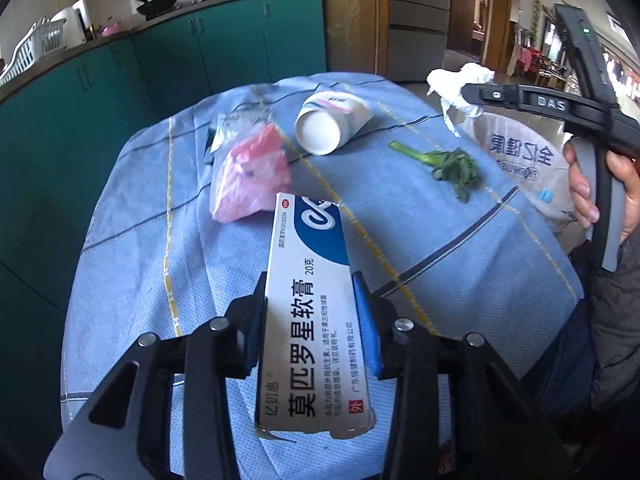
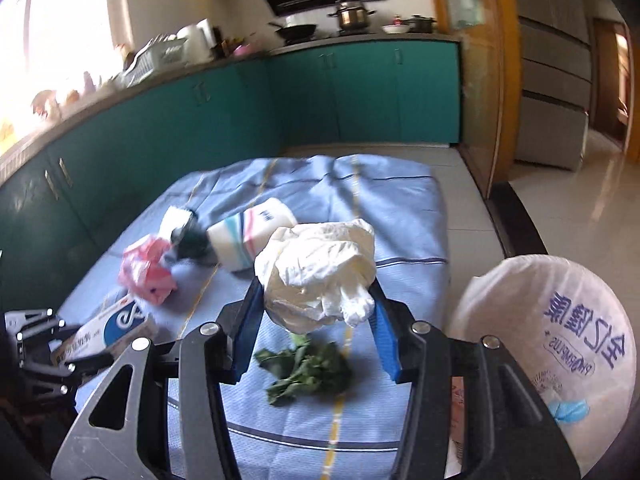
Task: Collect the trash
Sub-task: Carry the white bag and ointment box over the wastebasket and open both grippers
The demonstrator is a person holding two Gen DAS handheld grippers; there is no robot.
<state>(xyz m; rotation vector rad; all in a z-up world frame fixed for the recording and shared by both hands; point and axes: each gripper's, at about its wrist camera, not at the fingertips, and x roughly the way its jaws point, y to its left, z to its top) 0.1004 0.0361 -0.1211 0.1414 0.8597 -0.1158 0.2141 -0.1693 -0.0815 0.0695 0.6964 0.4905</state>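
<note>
The left gripper [image 1: 310, 320] is clamped on a white and blue ointment box [image 1: 310, 300], its 2 blue pads pressed against the box's long sides, the box pointing forward over the table [image 1: 460, 240]. The right gripper [image 2: 316, 320] is closed around a crumpled white tissue [image 2: 320, 276], which bulges up and forward from between its pads.

Directly below the right gripper's fingers, a green leafy stalk [image 2: 304, 368] lies on the blue cloth covering the table. Ahead of the tissue, a paper cup [image 2: 248, 236] lies on its side, with a dark object beside it that is too blurred to identify. To the left of that gripper sits a pink plastic bag [image 2: 146, 272], and farther left the boxed left gripper shows at the frame's edge. To its right, just off the table's edge, stands a white bag [image 2: 552, 328] with blue printed characters, its mouth open.

From the left gripper's view, the pink bag lies just ahead and left of the box tip, the cup farther ahead with its open mouth facing the camera, and the stalk ahead to the right. The right gripper is held high at right, above the white bag, gripped by a bare hand [image 1: 600, 188].

Teal cabinets [image 2: 360, 92] run behind the table, with pots on the counter.
</note>
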